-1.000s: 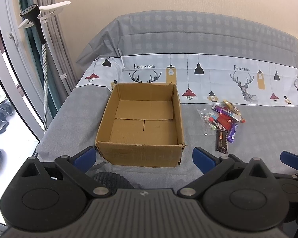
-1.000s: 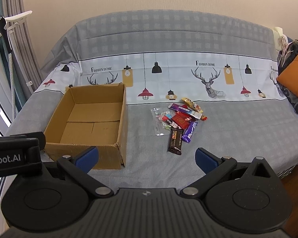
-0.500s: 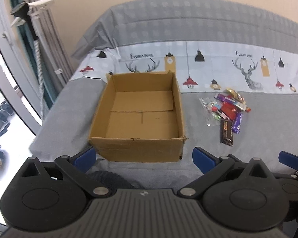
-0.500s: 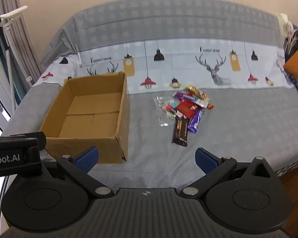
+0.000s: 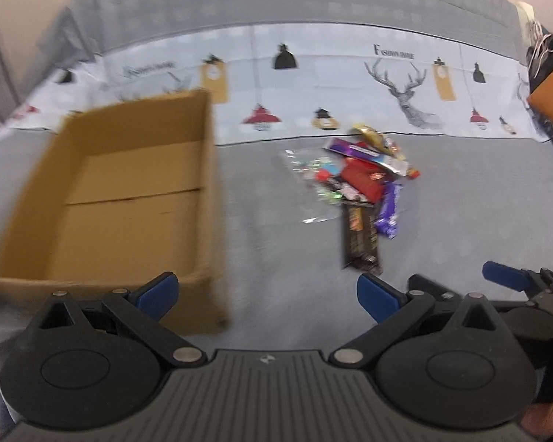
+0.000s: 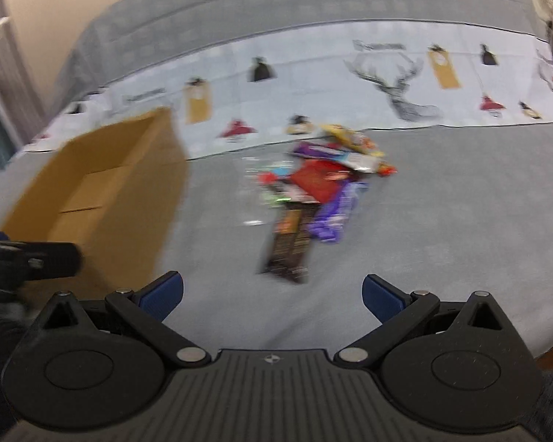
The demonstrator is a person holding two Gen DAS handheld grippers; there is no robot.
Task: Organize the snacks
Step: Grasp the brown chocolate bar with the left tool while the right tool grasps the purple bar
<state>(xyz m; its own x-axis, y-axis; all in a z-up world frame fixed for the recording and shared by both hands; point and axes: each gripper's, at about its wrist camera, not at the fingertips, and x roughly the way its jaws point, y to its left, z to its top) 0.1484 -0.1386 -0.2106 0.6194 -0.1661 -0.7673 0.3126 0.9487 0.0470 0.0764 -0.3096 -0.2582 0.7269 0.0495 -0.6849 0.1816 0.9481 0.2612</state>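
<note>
An open empty cardboard box (image 5: 129, 202) lies on the grey bed cover, also in the right wrist view (image 6: 103, 191). A heap of wrapped snacks (image 5: 357, 180) lies to its right: a dark brown bar (image 5: 361, 243), a purple bar (image 5: 389, 210), a red pack (image 5: 361, 180) and a clear bag (image 5: 309, 173). The heap shows in the right wrist view (image 6: 313, 184) too. My left gripper (image 5: 267, 293) is open and empty, short of the box corner. My right gripper (image 6: 272, 293) is open and empty, just short of the brown bar (image 6: 289, 246).
The printed sheet with deer and lamps (image 5: 405, 84) runs across the bed behind the snacks. An orange cushion (image 5: 551, 92) and dark clothes lie at the far right. The bed edge (image 6: 545, 346) is at lower right. The right gripper's finger (image 5: 505, 276) shows in the left wrist view.
Both grippers have moved forward and right toward the snack heap, which now looks larger and nearer. The box has slid to the left of both views. Both stay open.
</note>
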